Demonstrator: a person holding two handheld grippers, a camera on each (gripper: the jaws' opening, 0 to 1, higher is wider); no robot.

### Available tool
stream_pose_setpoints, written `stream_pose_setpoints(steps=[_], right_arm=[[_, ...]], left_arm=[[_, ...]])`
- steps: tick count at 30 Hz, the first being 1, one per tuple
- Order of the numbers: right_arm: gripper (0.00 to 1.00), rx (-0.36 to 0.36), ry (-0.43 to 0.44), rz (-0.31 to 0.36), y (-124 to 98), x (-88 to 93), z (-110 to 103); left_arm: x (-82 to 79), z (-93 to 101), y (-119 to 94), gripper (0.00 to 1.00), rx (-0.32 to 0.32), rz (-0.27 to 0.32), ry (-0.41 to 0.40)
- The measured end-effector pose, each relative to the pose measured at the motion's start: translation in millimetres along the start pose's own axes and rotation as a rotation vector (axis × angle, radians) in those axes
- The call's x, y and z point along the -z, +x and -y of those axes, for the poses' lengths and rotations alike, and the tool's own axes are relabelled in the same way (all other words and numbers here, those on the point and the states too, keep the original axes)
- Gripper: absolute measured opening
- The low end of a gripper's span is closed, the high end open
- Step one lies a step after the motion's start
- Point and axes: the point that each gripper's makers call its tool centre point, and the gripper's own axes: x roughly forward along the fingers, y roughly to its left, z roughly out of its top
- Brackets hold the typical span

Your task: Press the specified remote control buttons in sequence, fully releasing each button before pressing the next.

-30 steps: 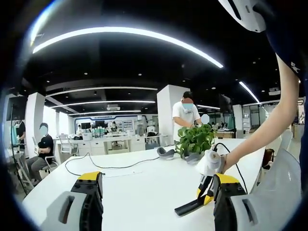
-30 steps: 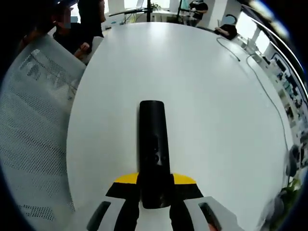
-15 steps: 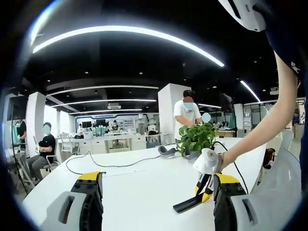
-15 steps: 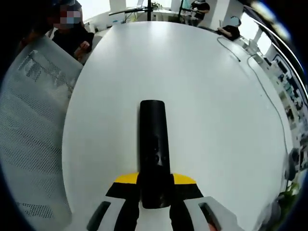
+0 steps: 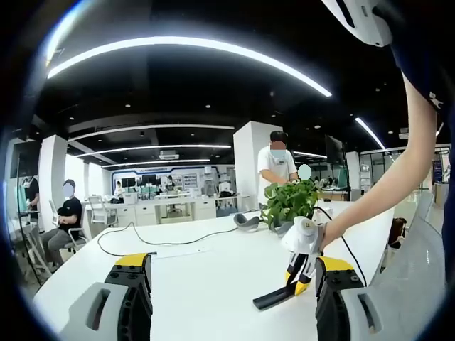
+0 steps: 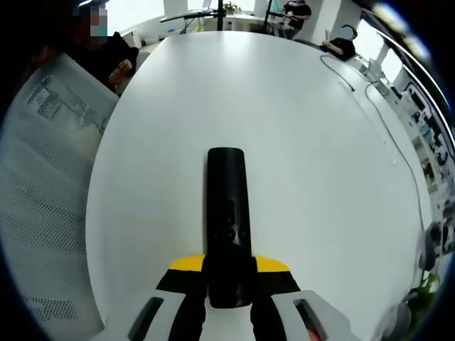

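A slim black remote control (image 6: 227,206) points away along the white table (image 6: 320,142), its near end clamped between the yellow-tipped jaws of my right gripper (image 6: 229,273). In the left gripper view the same remote (image 5: 272,298) slants down toward the table (image 5: 206,277), with the right gripper (image 5: 297,275) shut on its raised end and a person's hand (image 5: 325,234) behind it. My left gripper (image 5: 232,266) is open, jaws wide apart over bare table, with nothing between them. The remote lies to its right.
A potted plant (image 5: 288,202), a grey device (image 5: 245,222) and a black cable (image 5: 170,245) lie further along the table. A white mesh chair (image 6: 50,177) stands at the table's edge, with a seated person (image 6: 106,50) beyond it. Other people stand in the office behind.
The right gripper and the remote have drifted slightly left and up in the left gripper view. The mesh chair has slid toward the edge of the right gripper view.
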Motion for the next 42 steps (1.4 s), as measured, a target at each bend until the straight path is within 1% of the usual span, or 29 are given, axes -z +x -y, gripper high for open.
stream_pose_setpoints(steps=[20,31,34,36,42], right_arm=[[0.21,0.002,-0.012,-0.008,1.9,-0.7,13.9],[0.21,0.010,-0.019,-0.006,1.5,-1.7,14.9],[0.21,0.021,-0.023,-0.002,1.9,-1.5,15.4],[0.22,0.042,-0.036,0.004,1.0,-2.0,16.7],[0.27,0.082,-0.003,0.018,-1.0,-1.7,19.1]], left_arm=[[2.0,-1.9,0.4,1.00,-0.003,-0.006,0.000],[2.2,-1.4,0.5,1.00,-0.001,-0.009,0.001],[1.9,-1.5,0.6,1.00,-0.002,-0.009,0.002],[1.7,-1.5,0.6,1.00,-0.001,-0.008,0.000],[1.6,-1.7,0.6,1.00,0.000,-0.008,0.003]])
